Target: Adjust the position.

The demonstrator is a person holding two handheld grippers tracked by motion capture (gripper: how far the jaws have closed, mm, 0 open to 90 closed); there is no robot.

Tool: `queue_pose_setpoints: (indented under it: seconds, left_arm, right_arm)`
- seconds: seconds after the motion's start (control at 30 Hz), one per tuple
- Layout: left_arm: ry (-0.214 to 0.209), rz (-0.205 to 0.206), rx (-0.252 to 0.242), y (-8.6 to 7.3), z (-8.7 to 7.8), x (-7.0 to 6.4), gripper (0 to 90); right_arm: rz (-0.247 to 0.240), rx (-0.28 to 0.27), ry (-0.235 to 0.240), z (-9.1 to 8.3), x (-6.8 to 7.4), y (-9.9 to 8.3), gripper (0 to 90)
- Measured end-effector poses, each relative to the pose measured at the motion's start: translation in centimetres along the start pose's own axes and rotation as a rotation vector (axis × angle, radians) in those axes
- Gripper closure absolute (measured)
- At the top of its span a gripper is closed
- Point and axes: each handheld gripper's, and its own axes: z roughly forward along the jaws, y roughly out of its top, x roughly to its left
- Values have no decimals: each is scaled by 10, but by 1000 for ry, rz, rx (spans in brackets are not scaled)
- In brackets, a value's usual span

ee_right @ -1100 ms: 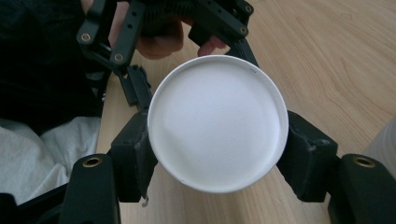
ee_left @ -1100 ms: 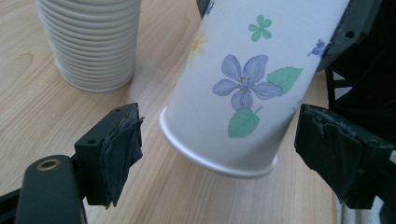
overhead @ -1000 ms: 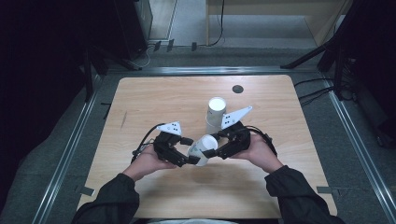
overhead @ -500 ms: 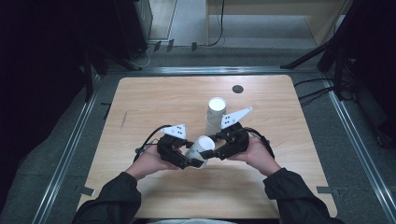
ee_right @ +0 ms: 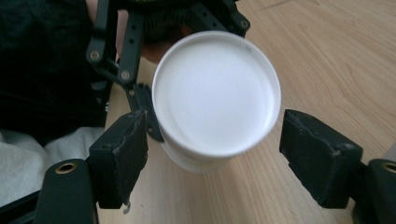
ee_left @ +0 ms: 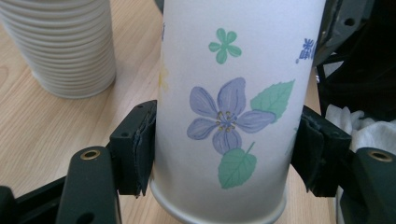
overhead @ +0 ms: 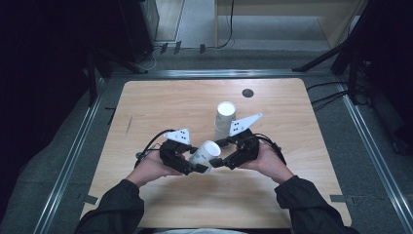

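A white paper cup printed with purple flowers and green leaves is clamped between the two black pads of my left gripper. Seen from the high view, the cup lies tilted above the table's front middle, round white end up and right, with the left gripper shut on its side. My right gripper meets it from the right. Its jaws stand open on either side of the cup's white round end, and the right gripper has a clear gap at its right pad.
A tall stack of white paper cups stands on the wooden table just behind the hands; it is also at the upper left of the left gripper view. A small dark round mark lies near the far edge. Metal rails border the table.
Little has moved. Both hands stay close together around the cup, which remains in the left gripper and has shifted only slightly.
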Motion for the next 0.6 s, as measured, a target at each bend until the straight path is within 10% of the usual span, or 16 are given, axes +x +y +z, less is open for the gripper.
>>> queue_pose_setpoints:
  seconds: [0.6]
  left_arm:
    - [36, -40, 14, 5, -27, 8, 301]
  right_arm:
    - [-32, 70, -63, 1, -3, -9, 253]
